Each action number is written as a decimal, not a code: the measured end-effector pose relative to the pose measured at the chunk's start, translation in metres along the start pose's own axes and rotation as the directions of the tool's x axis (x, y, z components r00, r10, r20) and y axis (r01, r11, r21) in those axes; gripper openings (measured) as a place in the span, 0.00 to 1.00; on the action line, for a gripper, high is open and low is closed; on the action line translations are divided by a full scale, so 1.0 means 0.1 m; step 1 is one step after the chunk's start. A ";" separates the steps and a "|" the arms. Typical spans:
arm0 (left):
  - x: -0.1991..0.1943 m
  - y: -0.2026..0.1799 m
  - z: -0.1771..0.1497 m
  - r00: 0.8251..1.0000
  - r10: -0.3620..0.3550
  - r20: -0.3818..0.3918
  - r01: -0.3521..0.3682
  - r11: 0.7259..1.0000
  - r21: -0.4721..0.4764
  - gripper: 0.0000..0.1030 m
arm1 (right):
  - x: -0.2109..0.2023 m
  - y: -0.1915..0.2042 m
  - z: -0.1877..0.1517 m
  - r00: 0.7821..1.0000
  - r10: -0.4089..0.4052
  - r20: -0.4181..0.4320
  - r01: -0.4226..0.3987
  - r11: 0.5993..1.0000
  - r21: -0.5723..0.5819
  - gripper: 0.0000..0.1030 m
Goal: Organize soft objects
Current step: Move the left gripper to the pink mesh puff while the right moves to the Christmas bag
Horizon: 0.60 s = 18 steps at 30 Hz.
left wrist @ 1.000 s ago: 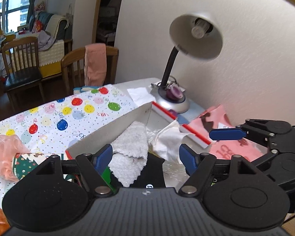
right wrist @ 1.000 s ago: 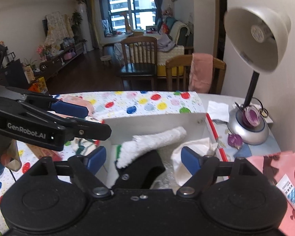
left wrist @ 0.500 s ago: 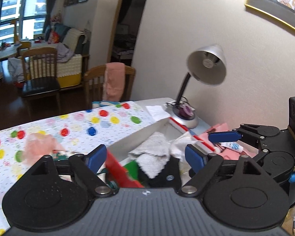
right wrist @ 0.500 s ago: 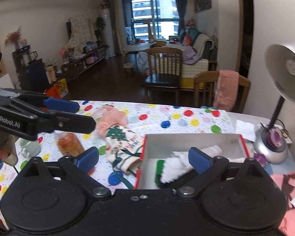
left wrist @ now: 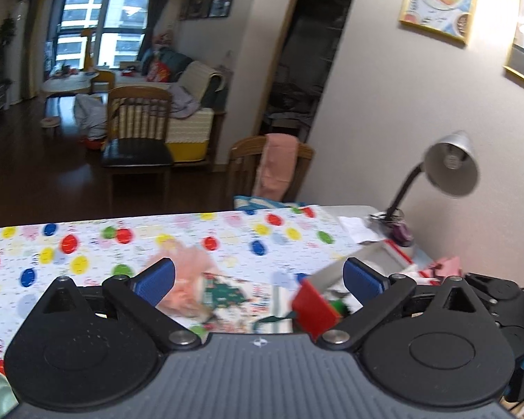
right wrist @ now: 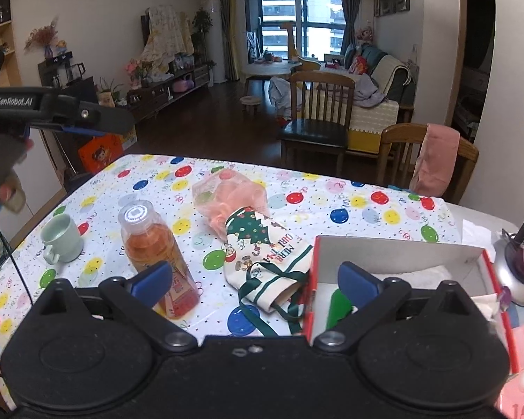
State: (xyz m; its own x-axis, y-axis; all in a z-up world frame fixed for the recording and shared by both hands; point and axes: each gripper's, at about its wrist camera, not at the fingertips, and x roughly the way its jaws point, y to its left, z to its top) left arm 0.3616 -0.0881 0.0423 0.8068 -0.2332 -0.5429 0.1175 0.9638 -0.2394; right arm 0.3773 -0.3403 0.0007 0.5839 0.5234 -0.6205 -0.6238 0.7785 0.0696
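a green cup (right wrist: 61, 239) and an orange bottle (right wrist: 156, 254) stand at left. mid-table lie a pink cloth (right wrist: 231, 197) and christmas bag (right wrist: 267, 262), which touch. at right, the red box (right wrist: 394, 255) holds towels. the left gripper (left wrist: 258, 276) jaws are opening, empty; the right gripper (right wrist: 255, 277) gapes, empty.

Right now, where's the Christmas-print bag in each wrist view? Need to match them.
Left wrist: Christmas-print bag low centre, blurred, between the open blue fingers, left of the red box.
Right wrist: bag centre, lying flat on the dotted tablecloth, against the box's left wall.
Shared landmark: the chair with pink cloth.
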 end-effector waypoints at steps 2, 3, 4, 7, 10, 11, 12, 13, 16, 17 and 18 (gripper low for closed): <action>0.05 0.18 0.02 1.000 0.021 -0.008 -0.021 1.000 -0.004 1.00 | 0.09 0.03 0.02 1.000 -0.013 -0.001 0.013 1.000 0.013 0.98; 0.09 0.26 0.03 0.999 0.031 -0.016 -0.031 0.999 -0.007 1.00 | 0.14 0.04 0.03 1.000 -0.016 -0.004 0.016 1.000 0.022 0.98; 0.11 0.35 0.03 0.999 0.039 -0.021 -0.039 0.999 -0.008 1.00 | 0.19 0.04 0.04 1.000 -0.017 -0.008 0.018 0.999 0.031 0.98; 0.25 0.59 0.05 0.998 0.053 -0.044 -0.054 0.998 -0.019 1.00 | 0.38 0.09 0.09 0.999 -0.029 -0.033 0.031 0.999 0.038 0.98; 0.45 0.79 0.06 0.996 0.069 -0.060 -0.070 0.997 -0.018 1.00 | 0.56 0.11 0.16 0.998 -0.041 -0.048 0.043 0.998 0.046 0.98; 0.53 0.85 0.06 0.995 0.073 -0.068 -0.074 0.997 -0.021 1.00 | 0.64 0.12 0.20 0.998 -0.044 -0.055 0.046 0.998 0.051 0.98; 0.60 0.90 0.07 0.994 0.073 -0.076 -0.076 0.997 -0.030 1.00 | 0.72 0.13 0.24 0.997 -0.046 -0.062 0.050 0.997 0.054 0.98; 0.68 0.95 0.06 0.994 0.065 -0.082 -0.069 0.997 -0.042 1.00 | 0.80 0.14 0.27 0.997 -0.047 -0.069 0.050 0.997 0.056 0.98; 0.95 1.07 0.06 0.993 0.045 -0.108 -0.053 0.996 -0.074 1.00 | 1.06 0.17 0.36 0.994 -0.037 -0.104 0.043 0.998 0.053 0.98; 1.05 1.09 0.06 0.992 0.046 -0.120 -0.055 0.996 -0.077 1.00 | 1.15 0.18 0.38 0.993 -0.046 -0.113 0.052 0.997 0.052 0.98; 1.14 1.12 0.06 0.990 0.040 -0.133 -0.051 0.996 -0.078 1.00 | 1.25 0.19 0.40 0.991 -0.049 -0.123 0.055 0.997 0.052 0.98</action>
State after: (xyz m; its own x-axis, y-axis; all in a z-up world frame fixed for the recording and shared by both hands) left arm 0.4698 -0.0063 -0.0413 0.7265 -0.2092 -0.6546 0.0304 0.9614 -0.2736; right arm 0.4592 -0.2465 -0.0440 0.5453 0.4385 -0.7145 -0.5628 0.8231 0.0756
